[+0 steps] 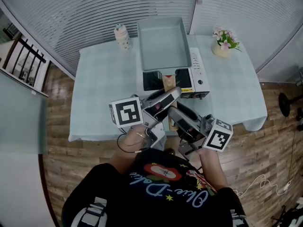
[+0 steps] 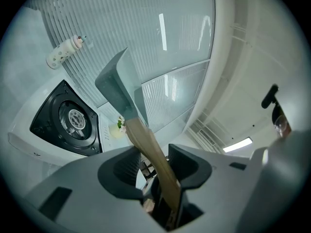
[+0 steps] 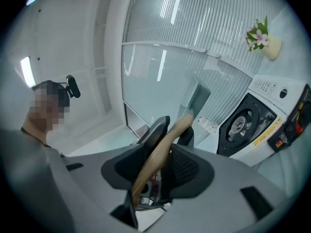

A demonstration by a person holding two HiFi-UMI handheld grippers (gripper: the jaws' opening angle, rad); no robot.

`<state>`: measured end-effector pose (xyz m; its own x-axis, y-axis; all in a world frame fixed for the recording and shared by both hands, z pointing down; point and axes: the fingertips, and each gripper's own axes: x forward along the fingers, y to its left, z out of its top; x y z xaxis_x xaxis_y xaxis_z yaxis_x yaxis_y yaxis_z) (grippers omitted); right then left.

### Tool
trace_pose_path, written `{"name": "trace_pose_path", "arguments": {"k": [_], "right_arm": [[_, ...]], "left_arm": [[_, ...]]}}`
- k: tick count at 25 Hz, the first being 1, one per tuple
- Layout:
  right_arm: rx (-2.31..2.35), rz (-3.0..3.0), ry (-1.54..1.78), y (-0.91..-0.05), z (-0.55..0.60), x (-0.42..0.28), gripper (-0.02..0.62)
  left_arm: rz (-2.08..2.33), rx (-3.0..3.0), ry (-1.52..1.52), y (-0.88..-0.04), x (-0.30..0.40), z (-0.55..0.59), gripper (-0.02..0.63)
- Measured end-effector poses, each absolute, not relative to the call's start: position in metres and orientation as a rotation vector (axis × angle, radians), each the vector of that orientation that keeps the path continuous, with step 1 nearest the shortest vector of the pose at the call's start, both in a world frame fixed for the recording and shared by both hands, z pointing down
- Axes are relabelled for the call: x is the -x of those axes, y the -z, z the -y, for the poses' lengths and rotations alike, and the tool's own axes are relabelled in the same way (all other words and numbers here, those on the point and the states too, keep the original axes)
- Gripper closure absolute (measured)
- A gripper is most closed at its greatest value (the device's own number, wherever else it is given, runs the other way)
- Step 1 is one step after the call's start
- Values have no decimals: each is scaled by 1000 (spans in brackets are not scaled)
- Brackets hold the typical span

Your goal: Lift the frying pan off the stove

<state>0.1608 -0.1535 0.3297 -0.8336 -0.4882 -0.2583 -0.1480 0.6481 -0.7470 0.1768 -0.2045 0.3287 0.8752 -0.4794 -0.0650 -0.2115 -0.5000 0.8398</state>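
The frying pan [image 1: 163,41], a rectangular grey-blue pan with raised sides, was held in the air, clear of the stove [image 1: 198,79]. In the head view the pan overlapped the far edge of the stove and the bench [image 1: 102,86] beyond it. The left gripper view showed the pan [image 2: 116,84] edge-on and tilted, with the black stove top [image 2: 68,118] and its round burner [image 2: 74,116] uncovered.

The pan's wooden handle [image 1: 168,82] ran from the pan's near wall back toward the person.

Left gripper [image 1: 171,96]: the fingers were partly open and clamped on the wooden handle. In the left gripper view the handle [image 2: 148,149] passed diagonally between the two dark fingers [image 2: 121,171] and continued into the gripper body.

Right gripper [image 1: 174,115]: the fingers were partly open and also clamped on the wooden handle, nearer the person than the left gripper. In the right gripper view the handle [image 3: 160,149] ran between the fingers [image 3: 189,171] and up to the pan [image 3: 198,100].

The two grippers converged on the handle from either side, the marker cubes outermost.

The stove stood at the middle of the bench, which was covered by a pale cloth. A white bottle [image 1: 122,37] stood at the far left of the bench. A vase of flowers [image 1: 221,44] stood at the far right, well apart from the stove.
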Motion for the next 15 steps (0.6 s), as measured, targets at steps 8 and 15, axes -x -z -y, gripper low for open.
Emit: {"name": "trace_pose_path", "arguments": {"k": [8, 15], "right_arm": [[493, -2422, 1046, -329, 156, -159, 436], [486, -2418, 1044, -326, 152, -161, 436]], "left_arm": [[506, -2102, 362, -328, -175, 206, 439], [509, -2104, 364, -325, -177, 203, 437]]}}
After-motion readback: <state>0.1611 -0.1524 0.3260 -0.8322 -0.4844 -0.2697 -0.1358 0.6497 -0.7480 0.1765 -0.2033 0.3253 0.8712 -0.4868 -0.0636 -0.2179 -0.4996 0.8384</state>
